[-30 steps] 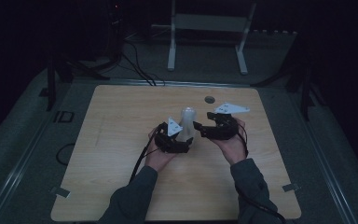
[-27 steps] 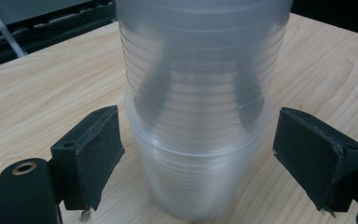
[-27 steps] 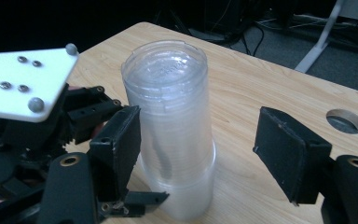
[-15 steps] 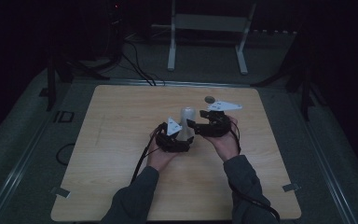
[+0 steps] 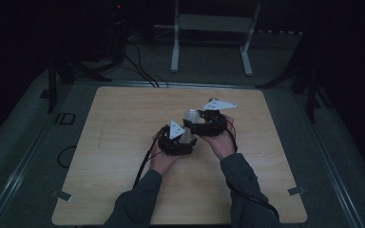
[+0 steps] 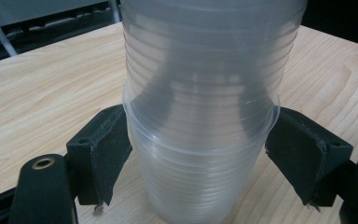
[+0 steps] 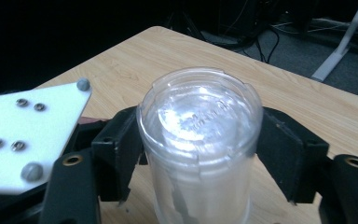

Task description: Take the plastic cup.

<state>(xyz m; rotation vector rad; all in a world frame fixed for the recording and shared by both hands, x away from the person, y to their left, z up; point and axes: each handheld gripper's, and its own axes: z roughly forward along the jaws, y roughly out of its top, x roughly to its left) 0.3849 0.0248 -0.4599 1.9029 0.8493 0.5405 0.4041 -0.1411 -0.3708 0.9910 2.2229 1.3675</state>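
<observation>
Clear cup stack point(image 6: 200, 116), left claw point(image 6: 200, 163) pads touching, wooden table point(image 6: 42, 88)

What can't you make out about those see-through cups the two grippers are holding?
- How many cups are nested in the stack of clear cups: left gripper view, the overlapping ribbed walls blur together and the top edge cuts the stack off.
- The small round object on the table: high view, dim, tiny, partly behind the right gripper.
- The stack's foot: right gripper view, bottom edge.

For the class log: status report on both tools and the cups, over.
Left tool clamps the lower cup. Right tool grips the top of the cups, stacked upside down. Small round thing beyond, apart. Table otherwise bare.
</observation>
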